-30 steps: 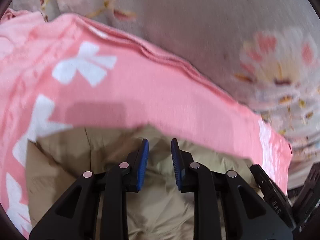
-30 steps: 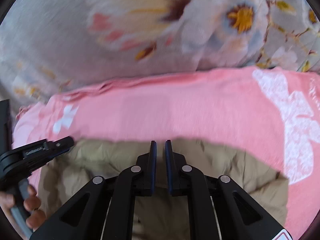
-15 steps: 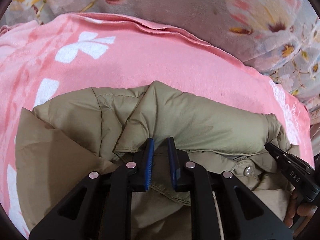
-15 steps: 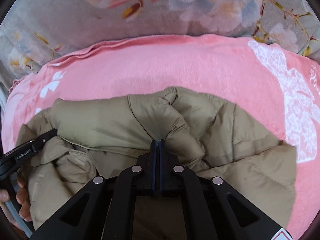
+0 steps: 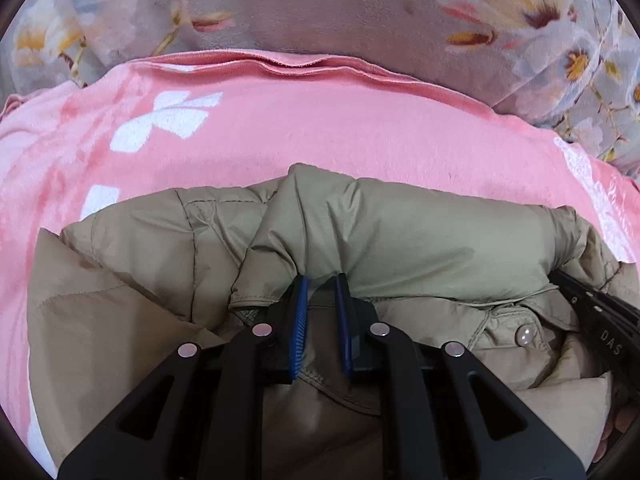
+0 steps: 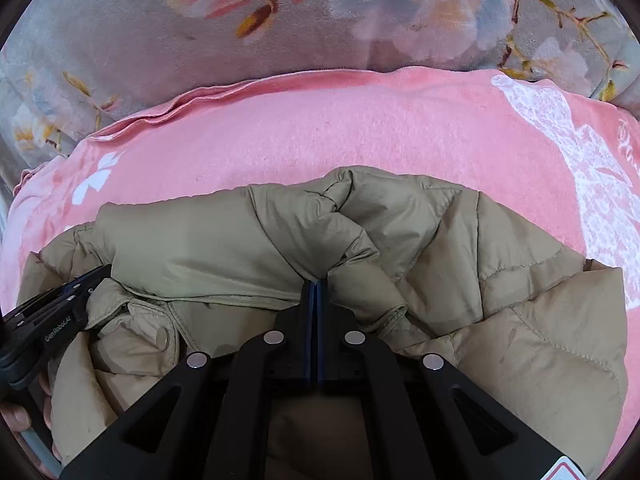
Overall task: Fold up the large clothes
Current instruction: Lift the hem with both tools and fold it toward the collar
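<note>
- A khaki puffer jacket (image 5: 420, 236) is lying bunched on a pink blanket (image 5: 280, 128) with white printed motifs, which is spread over a grey floral bedcover (image 5: 340, 12).
- The left gripper (image 5: 321, 280) is pointing down into the jacket's near edge, with a fold of the khaki fabric sitting between its blue pads (image 5: 299, 320).
- Its jaws are standing only a narrow gap apart, having just been closing, and the pads are pressing on the fold from both sides; a hem of the same fabric is drooping out below the pads.
- In the right wrist view the jacket (image 6: 500, 280) is filling the lower half, its quilted panel spreading to the right and a padded roll running leftward.
- The right gripper (image 6: 315, 282) is squeezing its jaws fully together, and a thin pinch of jacket fabric is puckering right at the fingertips, so it is gripping the cloth there.
- A snap button (image 5: 525, 335) is showing on a placket to the right of the left gripper.
- Each gripper is appearing at the edge of the other's view, resting against the jacket.
- A person's fingers (image 6: 18, 416) are wrapping a handle at the lower left of the right wrist view.
</note>
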Motion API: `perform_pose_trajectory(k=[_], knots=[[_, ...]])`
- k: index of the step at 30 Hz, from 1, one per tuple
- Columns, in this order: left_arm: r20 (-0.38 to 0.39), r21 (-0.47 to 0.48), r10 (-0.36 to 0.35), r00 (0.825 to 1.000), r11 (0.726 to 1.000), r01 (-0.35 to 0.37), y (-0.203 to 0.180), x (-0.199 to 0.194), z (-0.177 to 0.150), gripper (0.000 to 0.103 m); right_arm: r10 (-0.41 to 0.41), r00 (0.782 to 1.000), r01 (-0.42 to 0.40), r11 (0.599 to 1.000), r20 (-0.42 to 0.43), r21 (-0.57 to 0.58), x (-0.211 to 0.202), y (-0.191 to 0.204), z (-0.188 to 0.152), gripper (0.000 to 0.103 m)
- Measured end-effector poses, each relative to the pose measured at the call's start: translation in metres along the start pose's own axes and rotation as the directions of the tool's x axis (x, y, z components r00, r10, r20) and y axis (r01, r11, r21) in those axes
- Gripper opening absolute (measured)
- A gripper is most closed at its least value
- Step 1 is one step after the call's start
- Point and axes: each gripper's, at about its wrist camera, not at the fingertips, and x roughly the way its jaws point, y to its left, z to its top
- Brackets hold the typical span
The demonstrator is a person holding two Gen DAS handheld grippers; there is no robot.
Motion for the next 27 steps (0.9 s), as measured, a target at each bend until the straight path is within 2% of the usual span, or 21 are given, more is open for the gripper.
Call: perform_pose_trajectory(k=[1, 12, 27], knots=[[0.001, 0.004, 0.005, 1.0, 1.0, -0.005, -0.001, 0.0, 0.0, 0.014, 0.002, 1.0, -0.002, 1.0, -0.023, -0.006, 0.0, 0.0, 0.0, 0.0], [0.007, 0.043, 0.051, 0.999, 0.998, -0.051, -0.007, 0.002, 0.0, 0.013, 0.002, 1.0, -0.002, 1.0, -0.024, -0.008, 0.002, -0.001, 0.001, 0.0], [0.013, 0.061, 0.072, 0.997, 0.995, -0.072, -0.011, 0.003, 0.001, 0.013, 0.0, 1.0, 0.0, 1.0, -0.027, -0.012, 0.002, 0.0, 0.001, 0.0]])
